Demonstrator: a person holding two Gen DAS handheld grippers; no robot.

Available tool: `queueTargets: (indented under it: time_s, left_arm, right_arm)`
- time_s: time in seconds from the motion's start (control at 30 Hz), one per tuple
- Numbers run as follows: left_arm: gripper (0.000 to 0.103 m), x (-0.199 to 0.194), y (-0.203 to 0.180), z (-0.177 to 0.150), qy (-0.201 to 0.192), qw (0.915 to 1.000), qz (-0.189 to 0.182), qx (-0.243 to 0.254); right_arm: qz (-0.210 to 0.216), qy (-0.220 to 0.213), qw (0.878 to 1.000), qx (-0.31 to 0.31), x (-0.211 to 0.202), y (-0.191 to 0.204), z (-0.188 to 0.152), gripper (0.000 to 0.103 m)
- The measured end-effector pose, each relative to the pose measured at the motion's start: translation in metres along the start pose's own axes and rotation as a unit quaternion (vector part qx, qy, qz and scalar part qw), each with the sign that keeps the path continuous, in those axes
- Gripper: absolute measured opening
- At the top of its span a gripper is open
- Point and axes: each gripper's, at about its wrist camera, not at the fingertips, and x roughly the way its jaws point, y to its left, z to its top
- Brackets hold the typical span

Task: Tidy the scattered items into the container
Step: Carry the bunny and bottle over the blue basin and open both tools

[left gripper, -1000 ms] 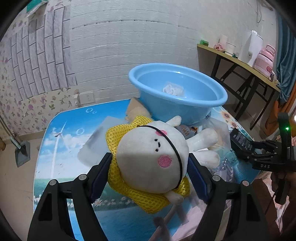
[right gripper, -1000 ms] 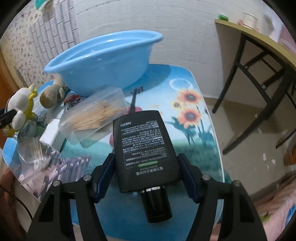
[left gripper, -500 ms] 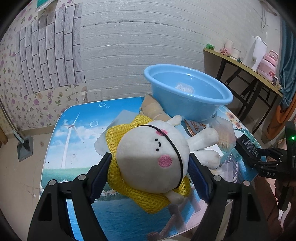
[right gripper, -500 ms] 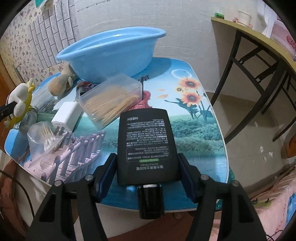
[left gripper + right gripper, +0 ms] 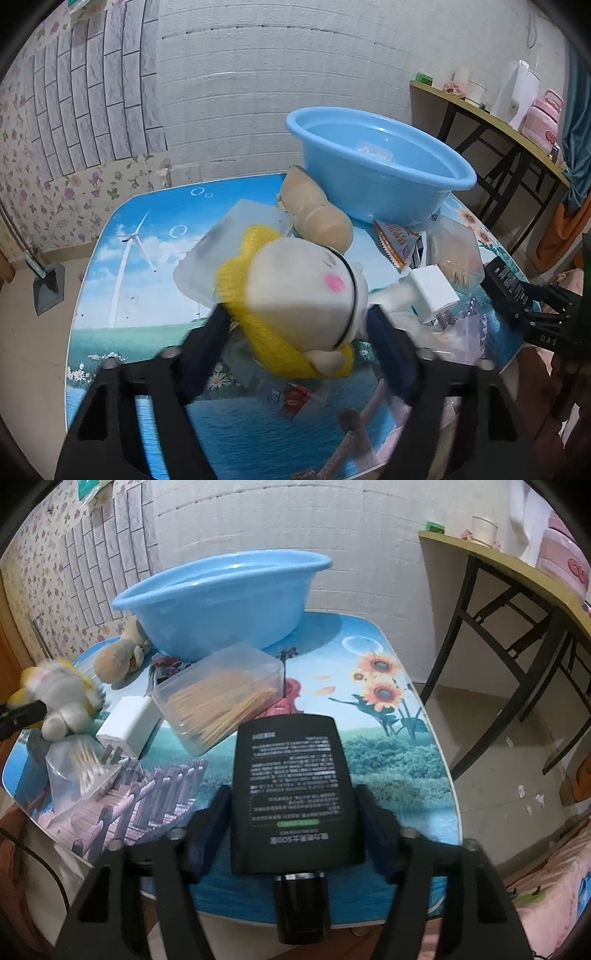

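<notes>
Gripping a white plush toy (image 5: 295,291) in a yellow mesh hood, the left gripper (image 5: 299,332) fills the lower centre of its view; its jaws are closing on the toy's head, pads pressed against both sides. Behind, at upper right, sits the blue basin (image 5: 373,173) on a picture-printed table (image 5: 155,236), with a tan plush (image 5: 314,210) touching its wall. In the right view, the right gripper (image 5: 295,808) clamps a flat black bottle (image 5: 291,790) at lower centre, above the table's near edge. A clear box of sticks (image 5: 221,701) and a white charger (image 5: 129,723) lie left of it.
</notes>
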Motion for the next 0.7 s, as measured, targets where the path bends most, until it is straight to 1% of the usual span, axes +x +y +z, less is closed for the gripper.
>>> queueTargets:
  time_s: [0.13, 0.23, 0.33, 0.43, 0.53, 0.57, 0.67, 0.7]
  left_arm:
    - [0.06, -0.002, 0.001, 0.002, -0.005, 1.0, -0.004, 0.0]
    - [0.06, -0.001, -0.001, 0.002, -0.004, 1.0, -0.003, 0.004]
    - [0.065, 0.002, -0.004, 0.002, -0.001, 0.9999, 0.006, 0.012]
    - [0.074, 0.007, -0.009, 0.004, 0.001, 0.9996, 0.013, 0.024]
    - [0.086, 0.015, -0.013, 0.007, 0.005, 0.9992, 0.016, 0.035]
    - [0.087, 0.017, -0.014, 0.008, 0.008, 0.9992, 0.016, 0.037]
    - [0.088, 0.029, -0.016, 0.009, 0.018, 0.999, 0.014, 0.038]
    - [0.085, 0.032, -0.016, 0.009, 0.022, 0.999, 0.008, 0.038]
  right_arm:
    - [0.008, -0.003, 1.0, 0.009, -0.002, -0.002, 0.0, 0.062]
    - [0.026, -0.003, 0.999, 0.025, -0.004, -0.003, 0.001, 0.062]
    - [0.026, -0.002, 0.999, 0.023, -0.004, -0.001, 0.0, 0.062]
    - [0.027, -0.002, 0.999, 0.023, -0.004, -0.001, 0.0, 0.062]
    - [0.027, -0.002, 0.999, 0.023, -0.004, -0.002, -0.001, 0.062]
    - [0.027, -0.002, 0.999, 0.022, -0.004, -0.002, -0.001, 0.062]
    - [0.027, 0.0, 0.999, 0.022, -0.004, -0.002, -0.001, 0.062]
    - [0.028, 0.0, 0.999, 0.025, -0.004, -0.003, 0.0, 0.062]
